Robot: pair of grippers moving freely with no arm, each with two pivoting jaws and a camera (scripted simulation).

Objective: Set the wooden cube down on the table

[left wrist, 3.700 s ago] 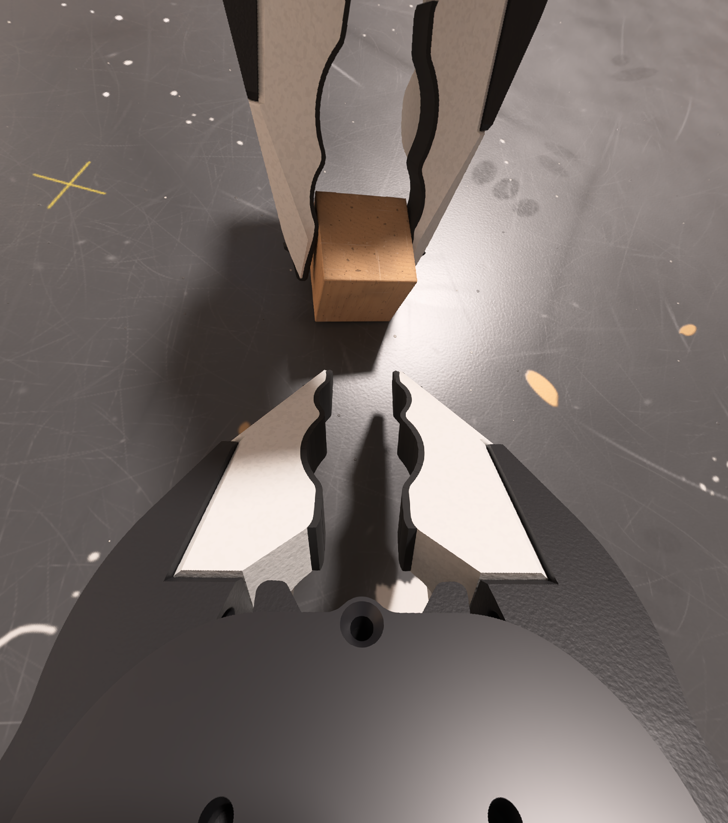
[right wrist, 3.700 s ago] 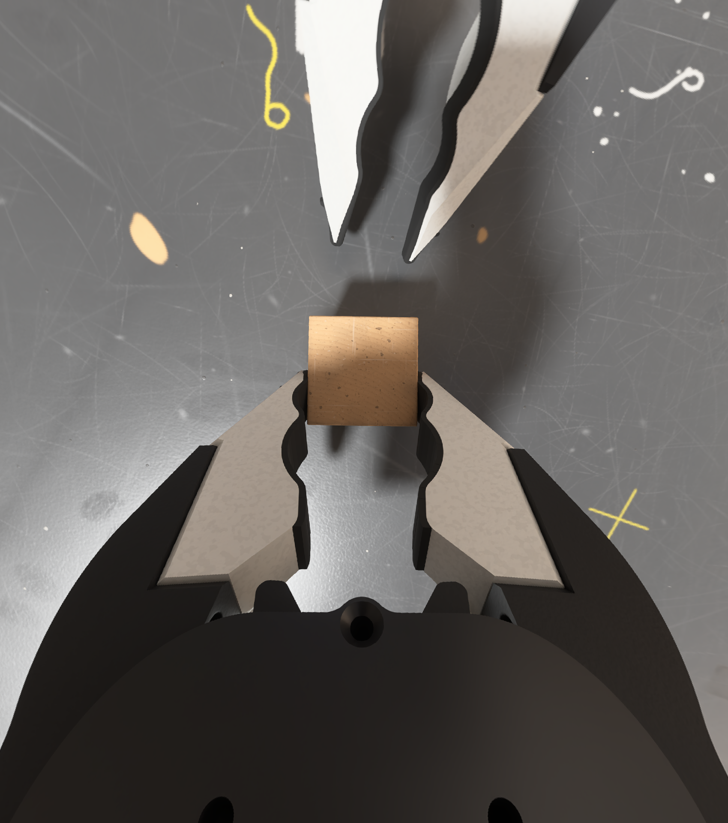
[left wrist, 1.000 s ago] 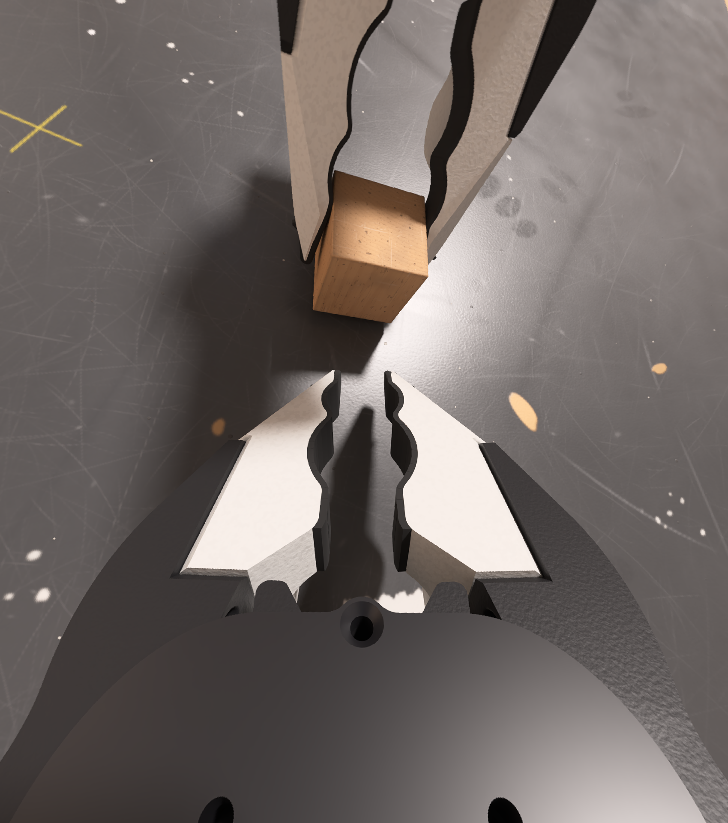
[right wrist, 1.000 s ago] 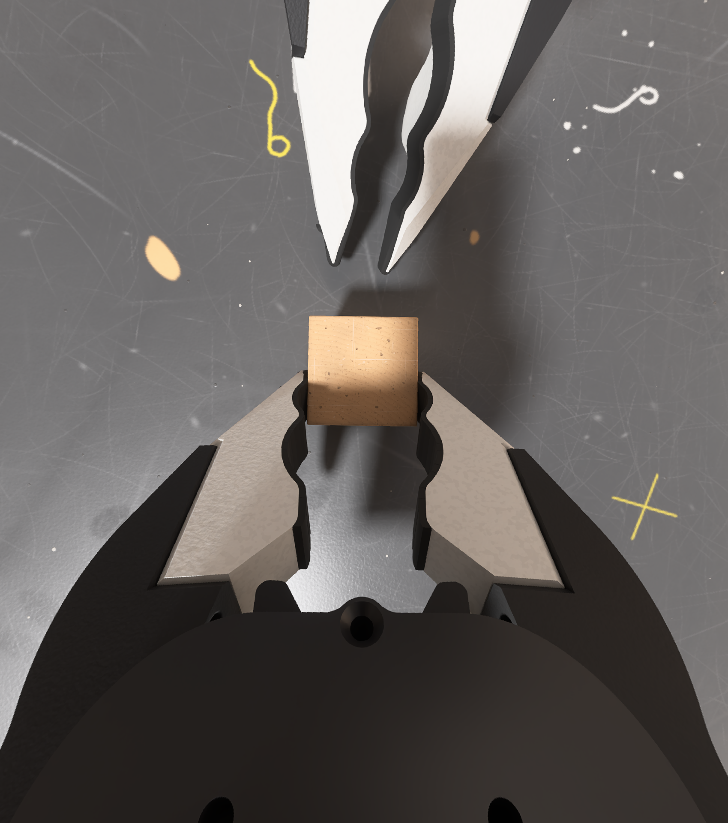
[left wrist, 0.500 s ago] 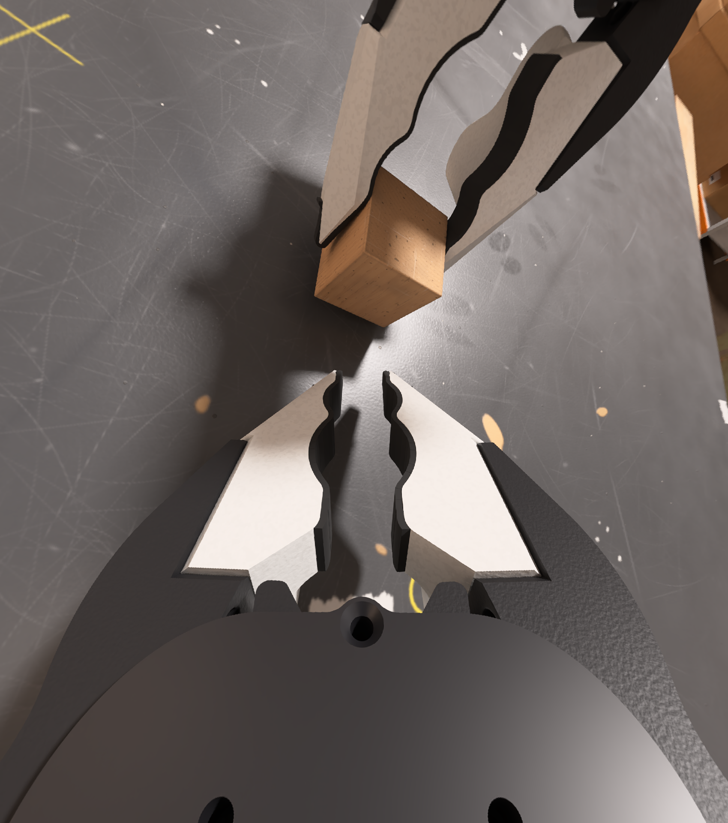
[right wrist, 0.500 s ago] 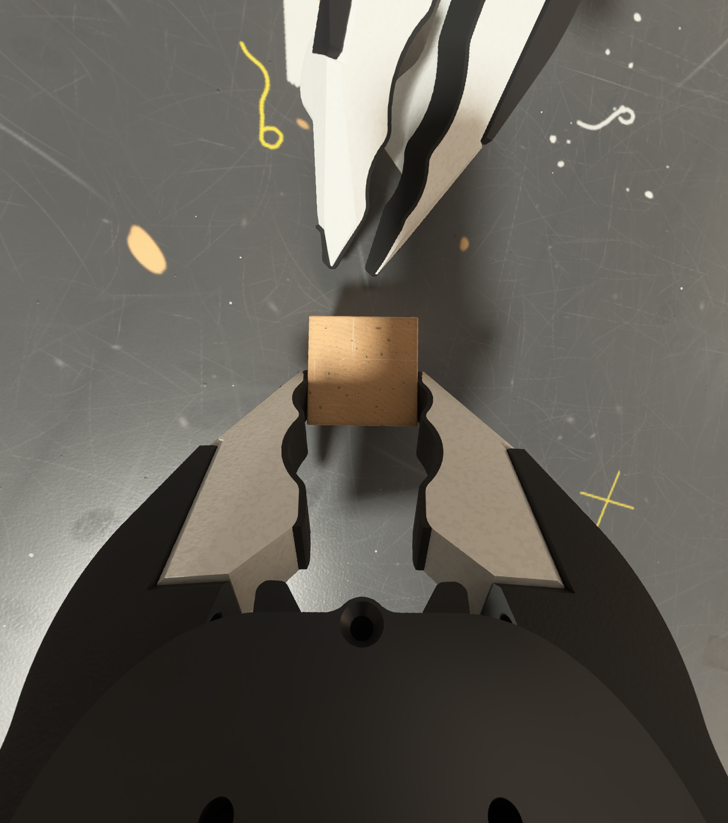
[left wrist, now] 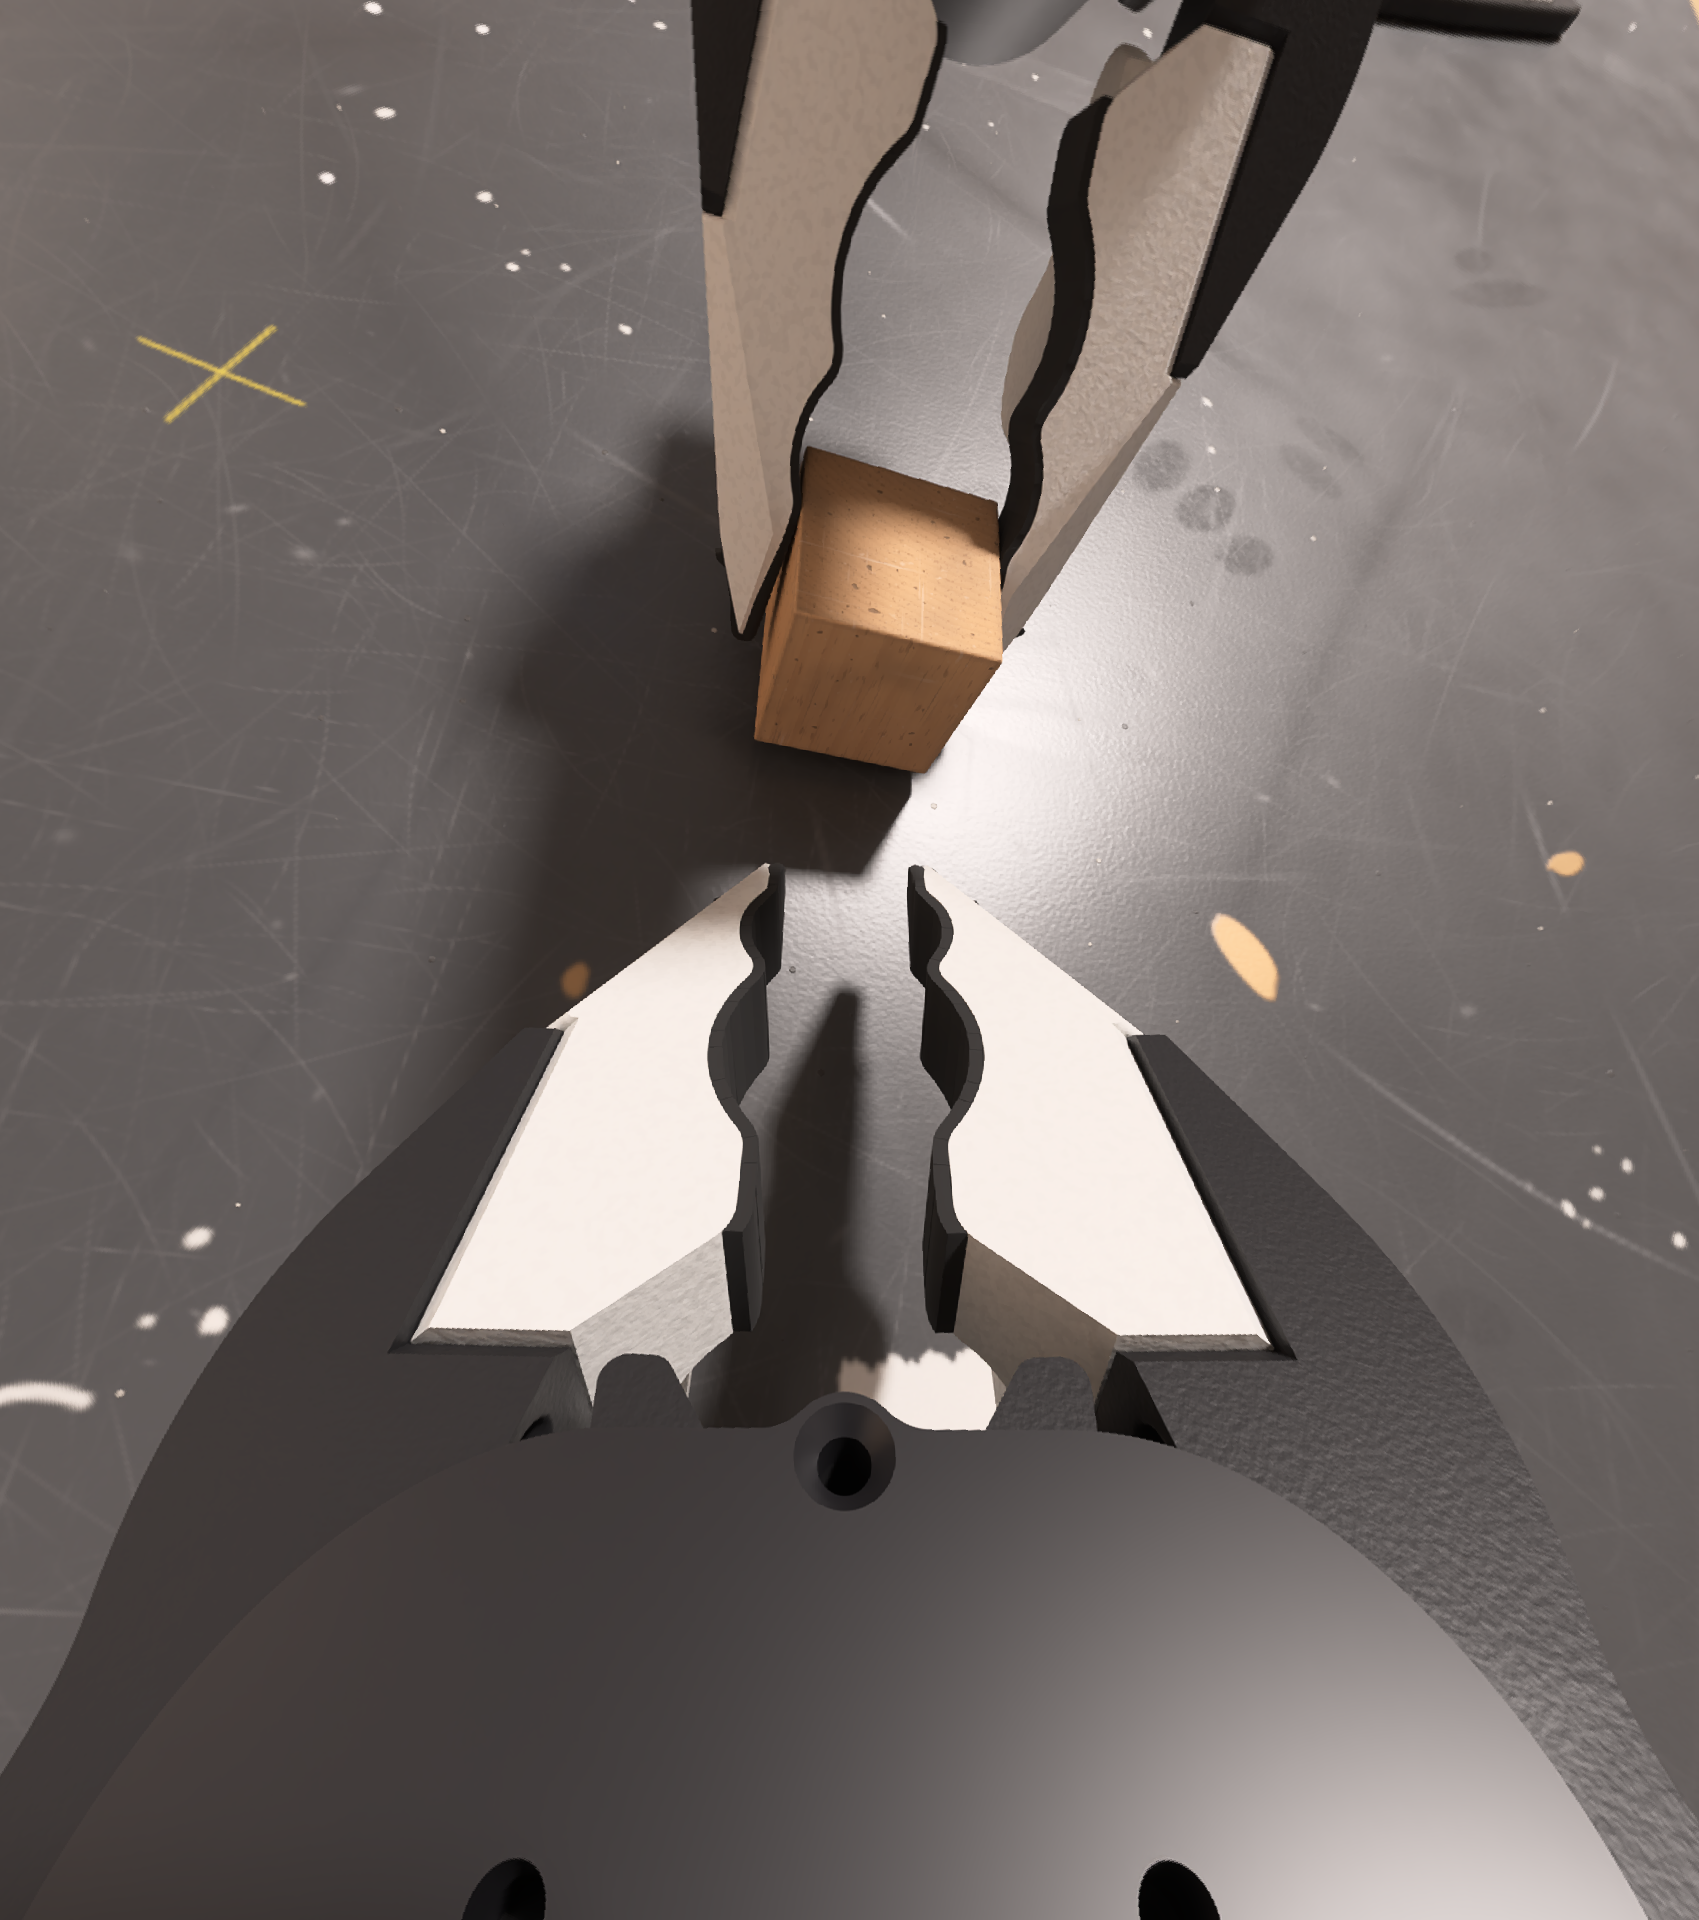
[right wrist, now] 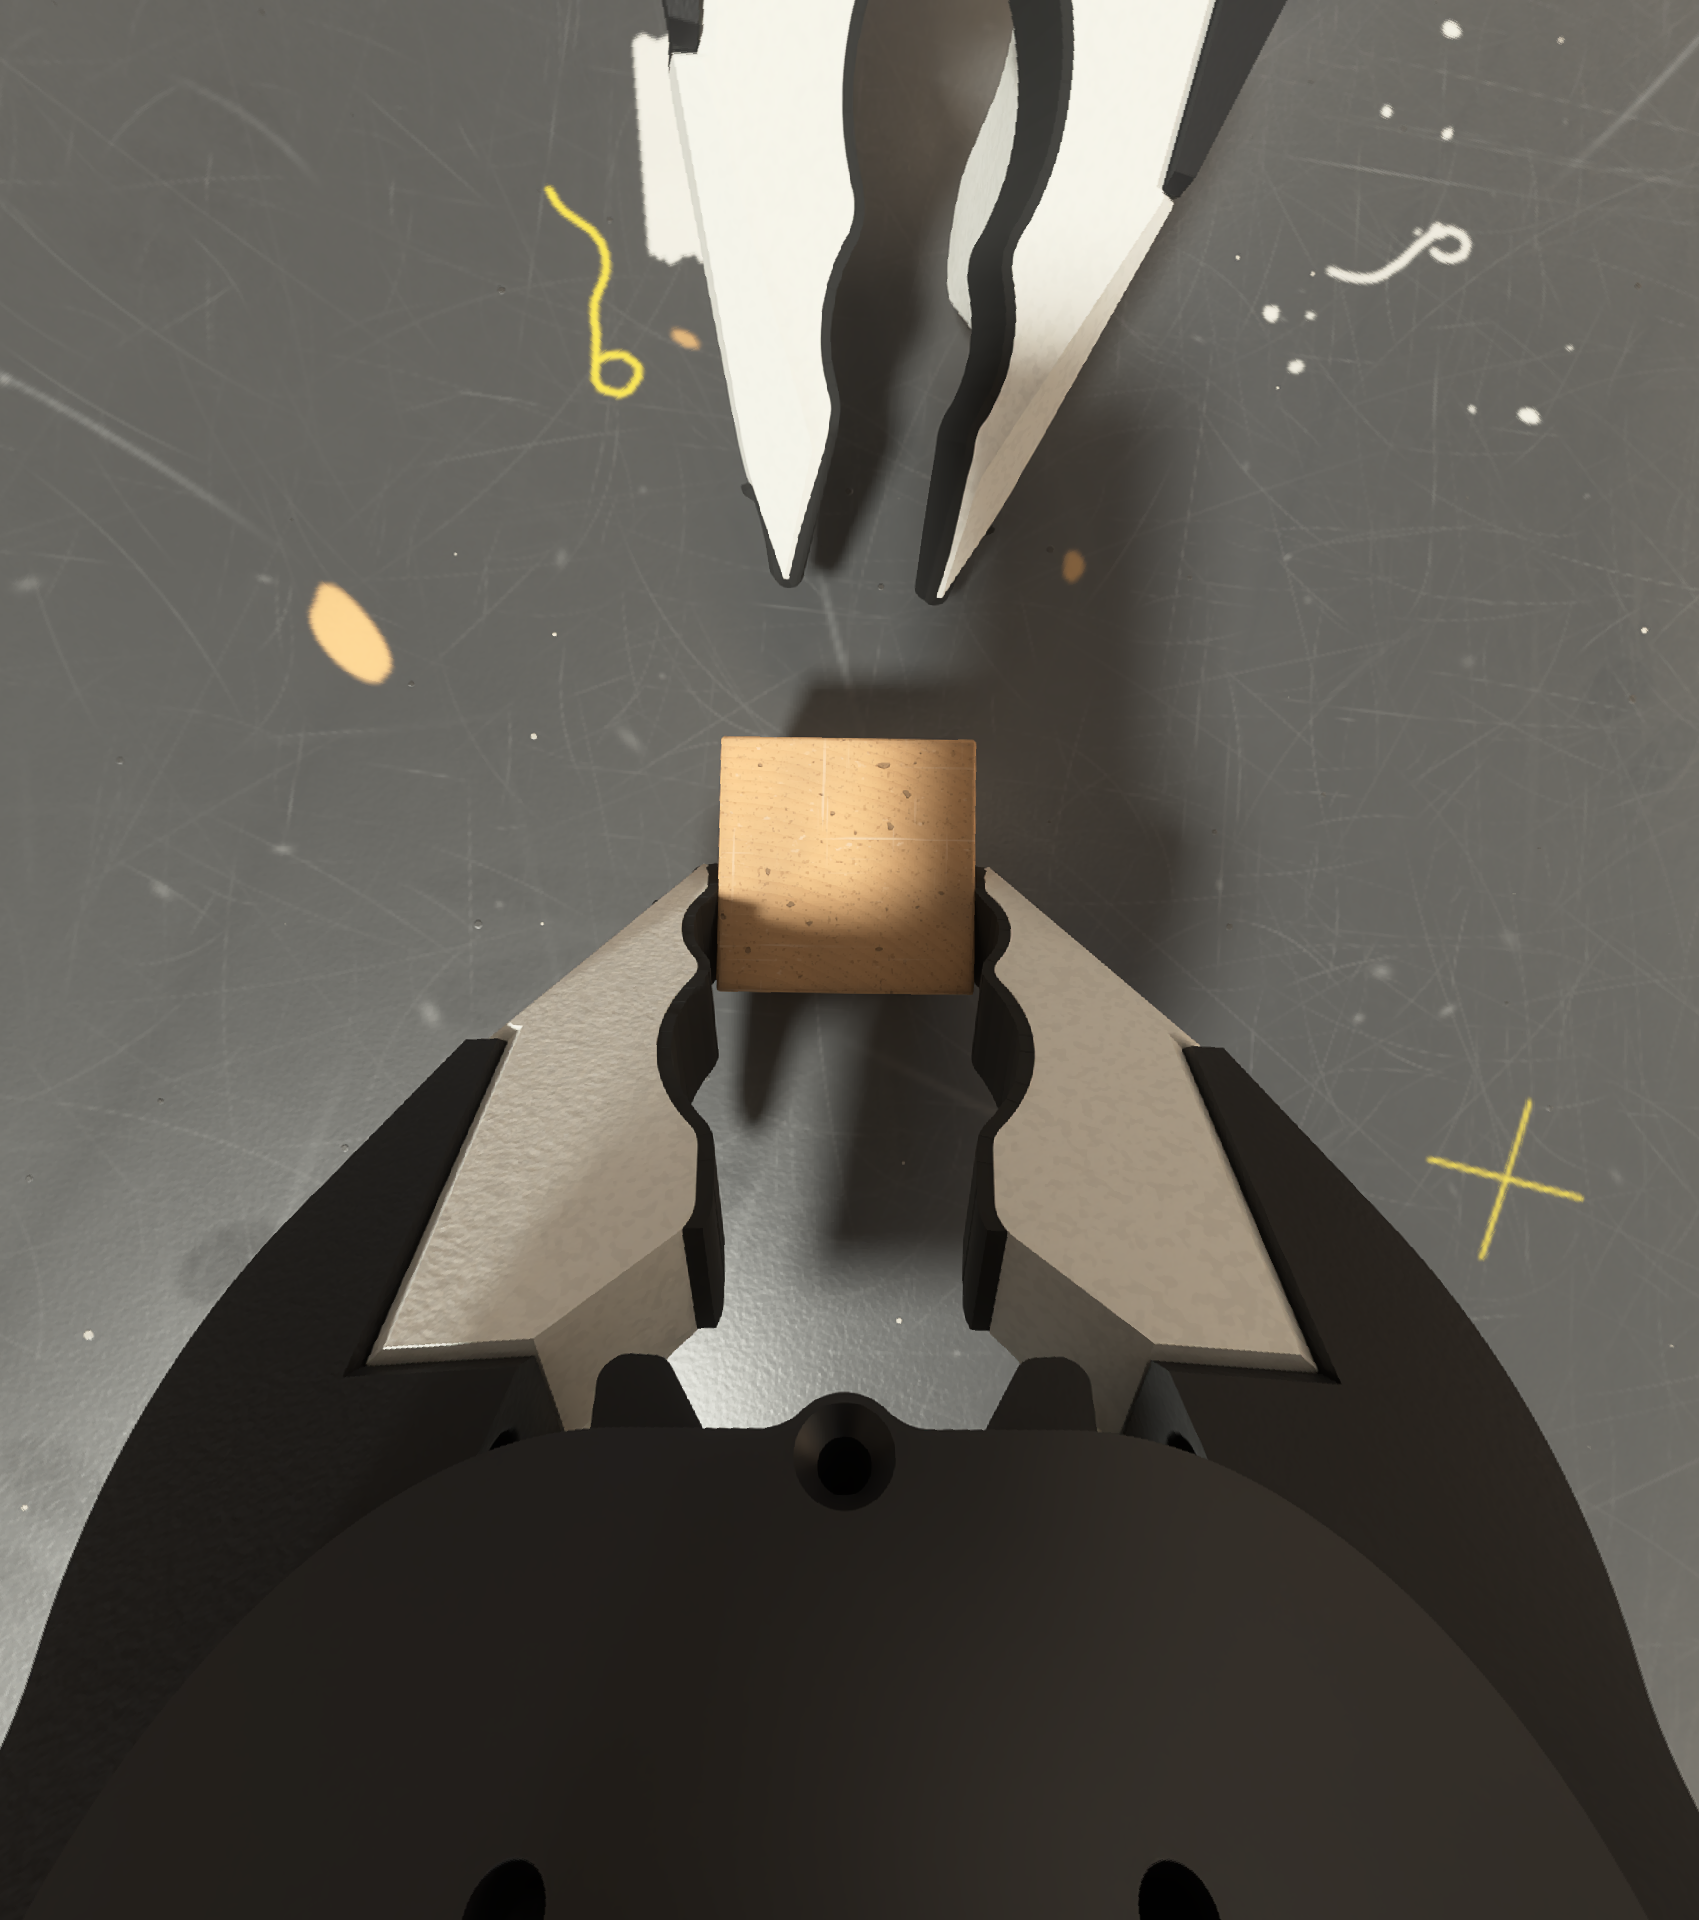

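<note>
R gripper (right wrist: 845,883) is clamping the wooden cube (right wrist: 846,865) at its fingertips, both pads pressing the cube's sides — whether it's touching the dark scratched table (right wrist: 201,831) is hard to tell. L gripper (left wrist: 843,873) is sitting just beside it, facing it, jaws slightly apart w/ nothing between them.

The right gripper (right wrist: 846,904) has its jaws set apart at block width, the fingertips (right wrist: 992,914) pressing flat on both sides of a wooden cube (right wrist: 846,865) that sits at the very front of the jaws, with the span behind it bare. The left gripper (left wrist: 843,883) faces it tip to tip, its jaws drawn to a narrow gap with nothing between them. Its tips stand just short of the right gripper's jaws.
</note>
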